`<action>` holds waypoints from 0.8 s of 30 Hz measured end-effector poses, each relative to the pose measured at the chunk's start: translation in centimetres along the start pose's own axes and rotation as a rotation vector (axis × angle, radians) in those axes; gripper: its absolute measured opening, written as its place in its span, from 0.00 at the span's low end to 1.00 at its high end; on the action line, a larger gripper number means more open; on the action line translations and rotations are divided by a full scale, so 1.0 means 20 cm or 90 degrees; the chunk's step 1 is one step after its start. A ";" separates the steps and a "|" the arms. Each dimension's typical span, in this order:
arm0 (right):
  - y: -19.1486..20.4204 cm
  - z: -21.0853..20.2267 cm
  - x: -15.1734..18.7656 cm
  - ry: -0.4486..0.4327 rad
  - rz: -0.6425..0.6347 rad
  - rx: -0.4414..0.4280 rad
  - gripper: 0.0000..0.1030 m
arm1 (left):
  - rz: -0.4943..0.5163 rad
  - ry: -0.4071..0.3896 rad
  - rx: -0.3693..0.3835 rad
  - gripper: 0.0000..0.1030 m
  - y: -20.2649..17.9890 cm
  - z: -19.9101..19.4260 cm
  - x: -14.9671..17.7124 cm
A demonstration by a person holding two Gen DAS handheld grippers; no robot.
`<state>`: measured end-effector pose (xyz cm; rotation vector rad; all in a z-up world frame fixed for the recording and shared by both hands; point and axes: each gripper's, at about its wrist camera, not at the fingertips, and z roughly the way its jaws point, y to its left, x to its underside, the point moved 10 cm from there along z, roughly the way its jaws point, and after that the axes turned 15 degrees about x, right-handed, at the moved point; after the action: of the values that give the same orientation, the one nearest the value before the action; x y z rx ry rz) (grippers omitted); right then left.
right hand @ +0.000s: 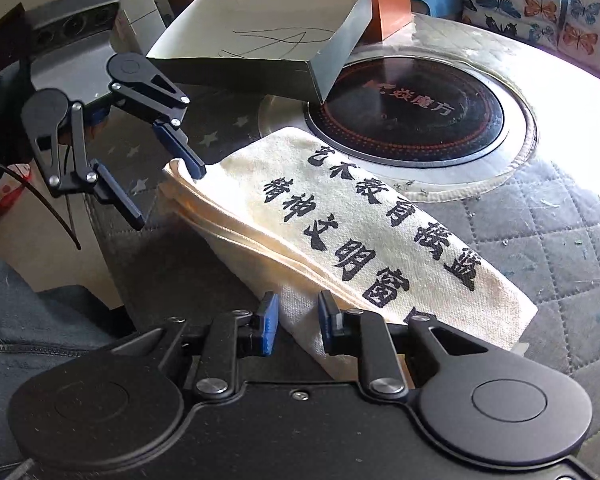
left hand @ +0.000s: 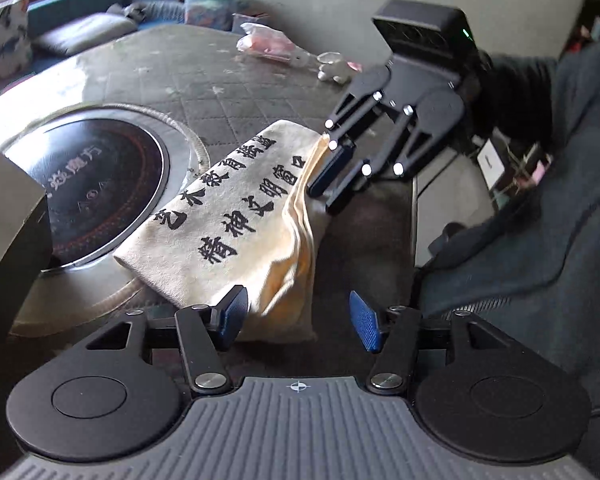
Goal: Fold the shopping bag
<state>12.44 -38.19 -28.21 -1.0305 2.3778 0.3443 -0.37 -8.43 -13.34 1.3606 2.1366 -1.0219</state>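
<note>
2 grippers, jaws open, flank the folded shopping bag, lying lengthwise between them.

- Near table edge is taken up by the folded shopping bag, lying diagonally and overlapping the rim of the inset cooktop.
- Far side is blocked by an open cardboard box, overhanging the cooktop.
- Bare quilted surface is seen right of the bag and beyond the cooktop.
- Left gripper is spread open at one bag end, right gripper at the other.
- Plastic bag and small toy sit well apart at the far edge.
</note>
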 end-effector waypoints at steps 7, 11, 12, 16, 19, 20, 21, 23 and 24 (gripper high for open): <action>0.00 0.01 -0.01 0.012 0.006 -0.001 0.22 | 0.117 0.051 -0.061 0.57 -0.05 0.03 0.07; 0.00 0.02 -0.01 0.017 0.006 -0.001 0.23 | 0.151 0.063 -0.114 0.57 -0.03 0.04 0.09; 0.00 0.02 -0.01 0.018 0.007 -0.001 0.23 | 0.155 0.059 -0.123 0.57 -0.03 0.05 0.10; 0.00 0.02 -0.02 0.018 0.007 -0.001 0.23 | 0.167 0.034 -0.153 0.55 -0.02 0.06 0.10; 0.00 0.02 -0.02 0.018 0.007 0.000 0.23 | 0.155 0.004 -0.160 0.52 -0.01 0.04 0.08; 0.00 0.02 -0.02 0.018 0.008 0.000 0.23 | 0.157 0.000 -0.161 0.51 -0.01 0.04 0.08; 0.00 0.02 -0.02 0.018 0.008 0.000 0.23 | 0.160 -0.004 -0.162 0.50 -0.02 0.04 0.08; 0.00 0.02 -0.02 0.018 0.008 -0.001 0.23 | 0.159 -0.017 -0.157 0.43 -0.02 0.04 0.07; 0.00 0.02 -0.02 0.018 0.009 -0.002 0.23 | 0.154 -0.025 -0.152 0.42 -0.03 0.03 0.06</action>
<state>12.82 -37.89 -28.28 -1.0271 2.4109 0.3401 -1.41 -8.34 -14.38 1.4250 1.9359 -0.6711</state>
